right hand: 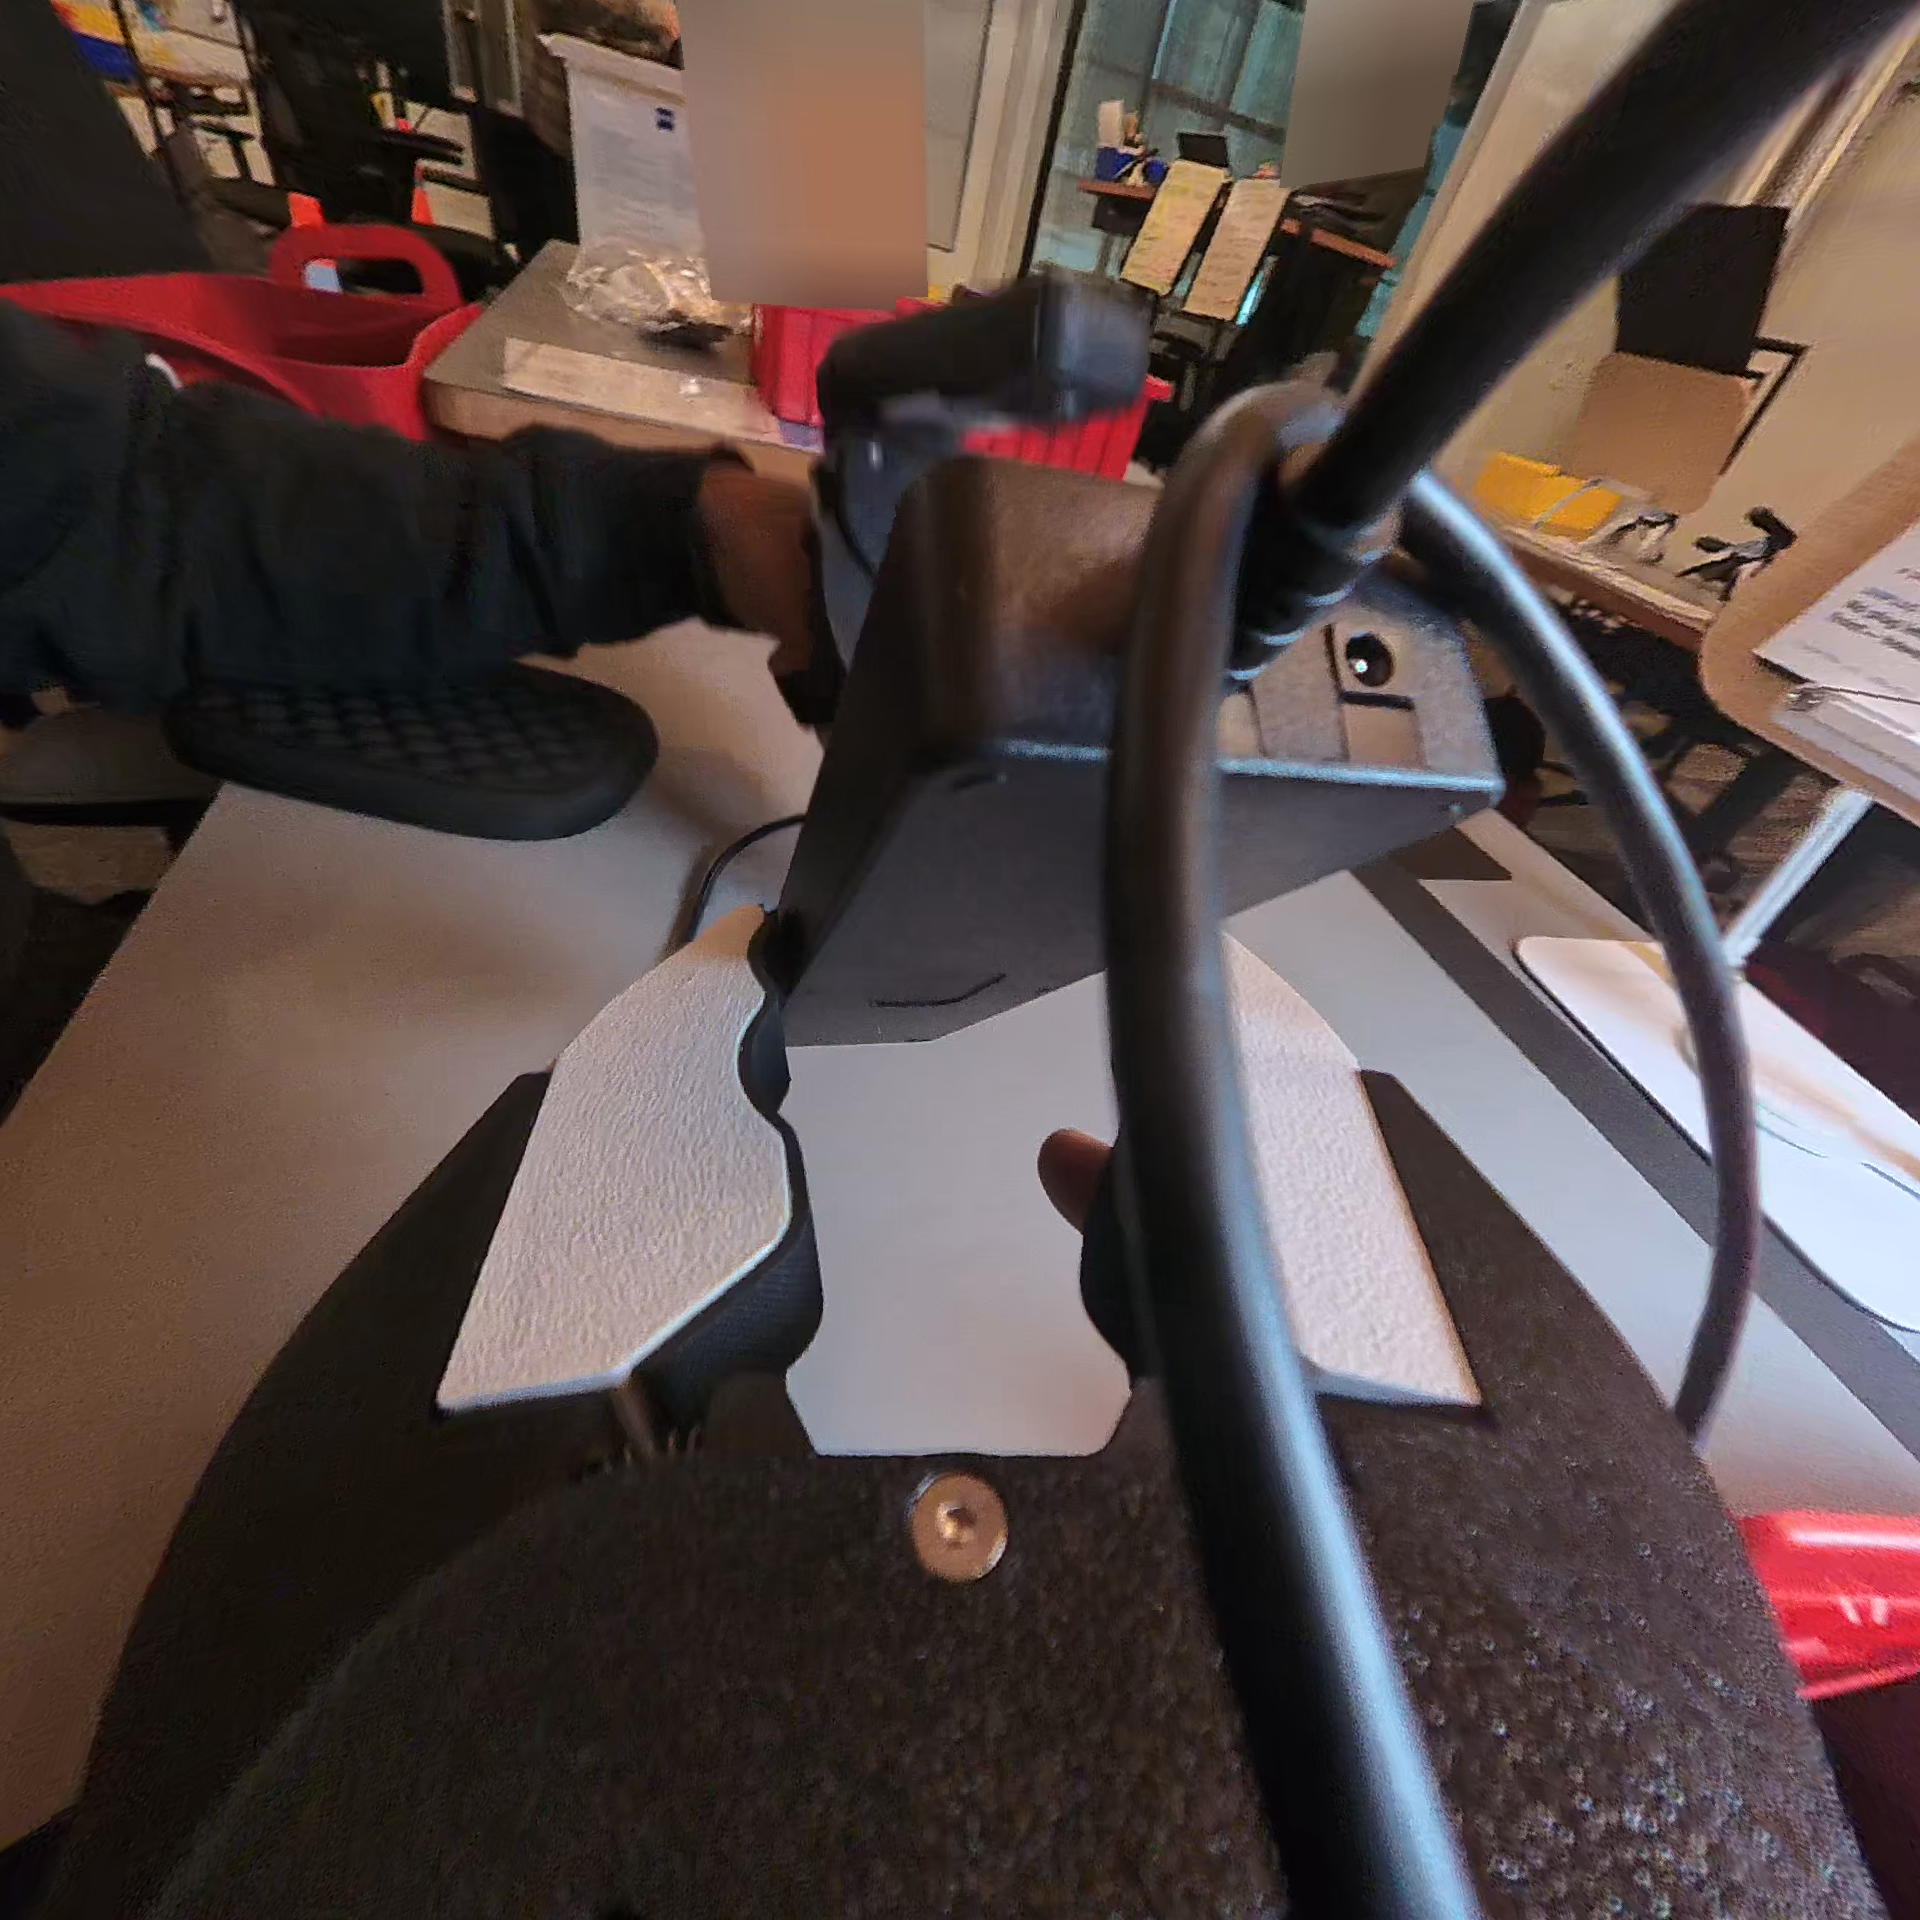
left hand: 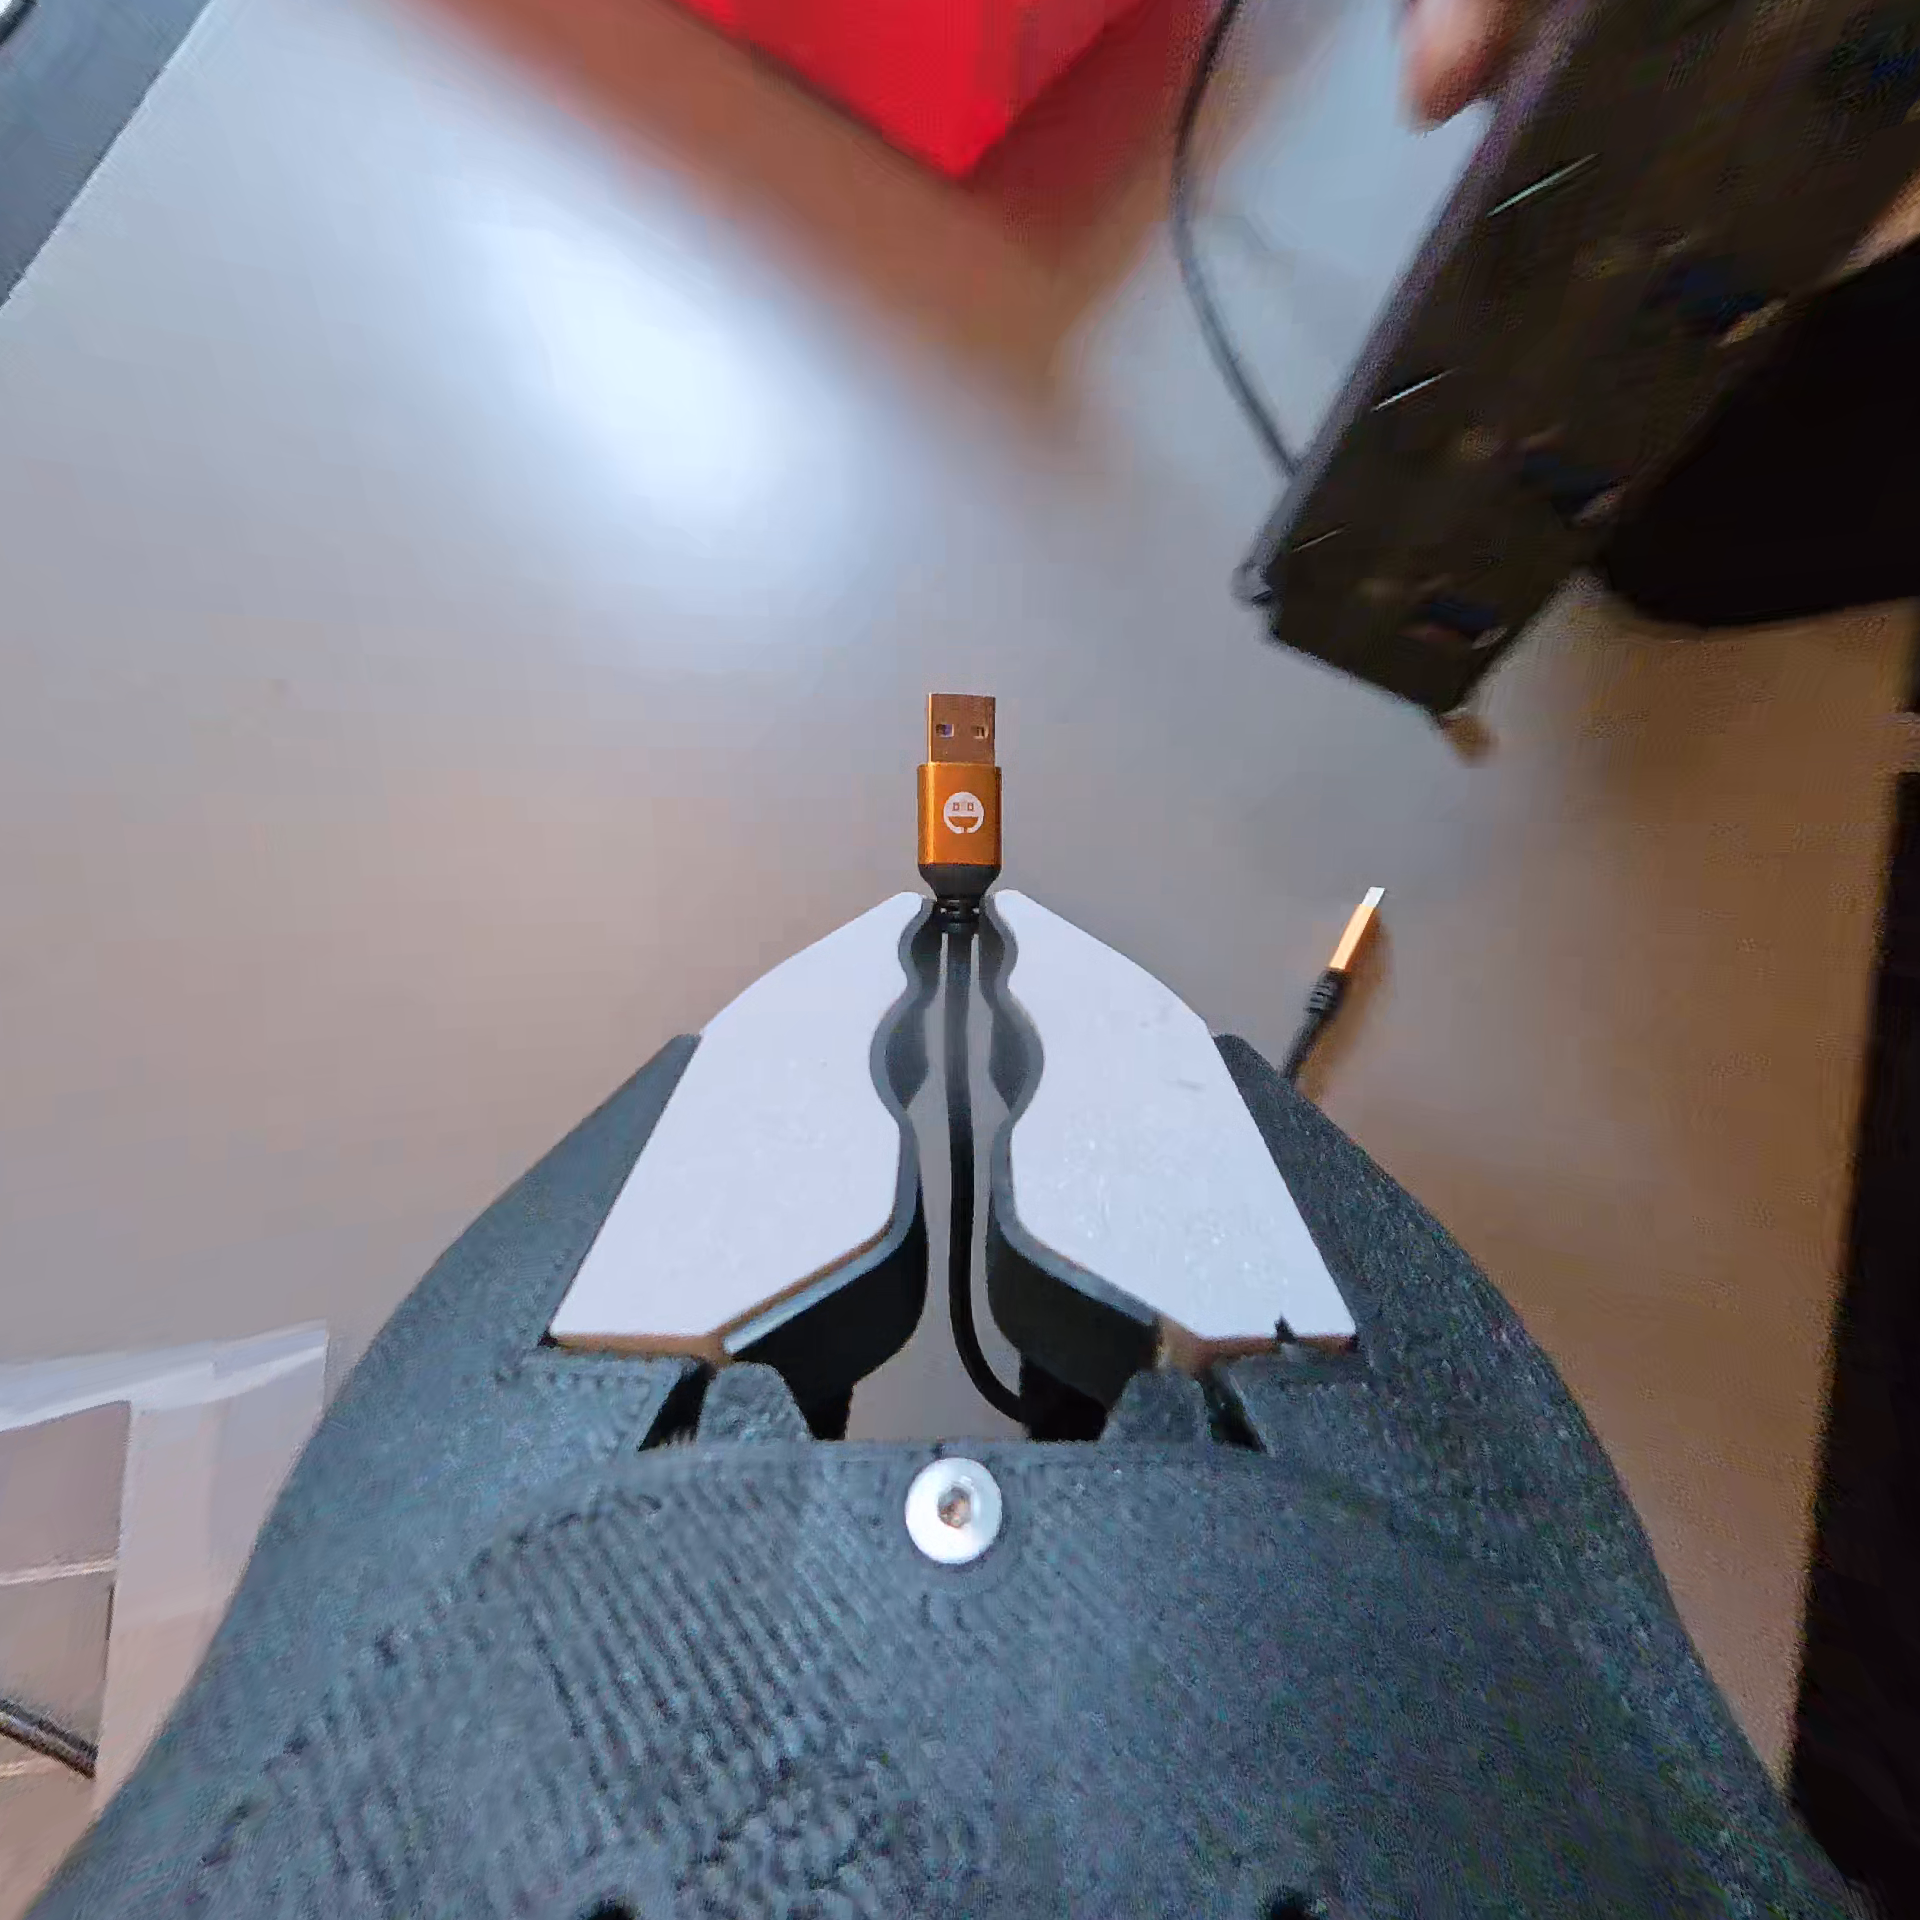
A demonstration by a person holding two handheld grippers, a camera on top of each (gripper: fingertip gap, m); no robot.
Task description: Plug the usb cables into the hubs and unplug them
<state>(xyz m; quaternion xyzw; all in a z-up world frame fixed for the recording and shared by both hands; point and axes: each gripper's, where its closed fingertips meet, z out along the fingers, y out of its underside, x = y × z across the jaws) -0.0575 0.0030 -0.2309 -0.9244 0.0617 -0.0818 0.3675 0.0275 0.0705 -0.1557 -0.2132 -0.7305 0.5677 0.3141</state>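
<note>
My left gripper is shut on the black cable of an orange USB plug; the plug sticks out past the fingertips, above the table. The black USB hub, blurred, is in the air at the upper right, its port side facing the plug. In the right wrist view my right gripper is shut on the hub and holds it tilted above the table. The hub's thick black cable loops in front of the right finger. A second orange USB plug lies on the table at right.
A red box lies at the table's far edge. A black-sleeved arm holds the other gripper across the table. A chair seat is at left, a white monitor base at right, a red object at lower right. My right tips are roughly 20 cm from the red object.
</note>
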